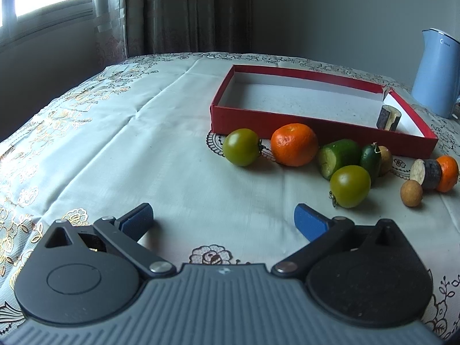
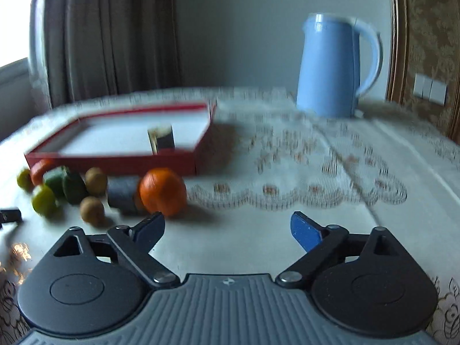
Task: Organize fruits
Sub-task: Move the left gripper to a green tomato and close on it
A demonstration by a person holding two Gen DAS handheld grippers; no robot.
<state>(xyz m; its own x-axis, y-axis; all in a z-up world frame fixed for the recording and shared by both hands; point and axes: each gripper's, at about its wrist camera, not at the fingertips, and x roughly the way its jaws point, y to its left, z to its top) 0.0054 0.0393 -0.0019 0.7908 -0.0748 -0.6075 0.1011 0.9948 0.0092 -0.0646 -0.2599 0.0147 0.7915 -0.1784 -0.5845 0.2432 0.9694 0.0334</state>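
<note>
A red box [image 1: 258,119] [image 2: 115,162] with a white floor lies on the table and holds one dark cut piece [image 1: 388,118] [image 2: 161,139] near its right end. In front of it lie loose fruits: two green tomatoes [image 1: 241,146] [image 1: 350,186], a large orange [image 1: 294,144], a cucumber chunk [image 1: 337,156], a small orange [image 1: 448,173] [image 2: 162,191], a dark chunk [image 1: 428,172] [image 2: 122,194] and a brown longan [image 1: 412,193] [image 2: 92,210]. My left gripper [image 1: 224,220] is open and empty, short of the fruits. My right gripper [image 2: 228,227] is open and empty, just right of the small orange.
A light blue kettle [image 1: 437,72] [image 2: 330,66] stands at the back right of the table. The embroidered tablecloth [image 1: 115,143] [image 2: 316,172] covers the whole surface. Curtains [image 1: 178,11] hang behind the far edge. The right wrist view is motion-blurred.
</note>
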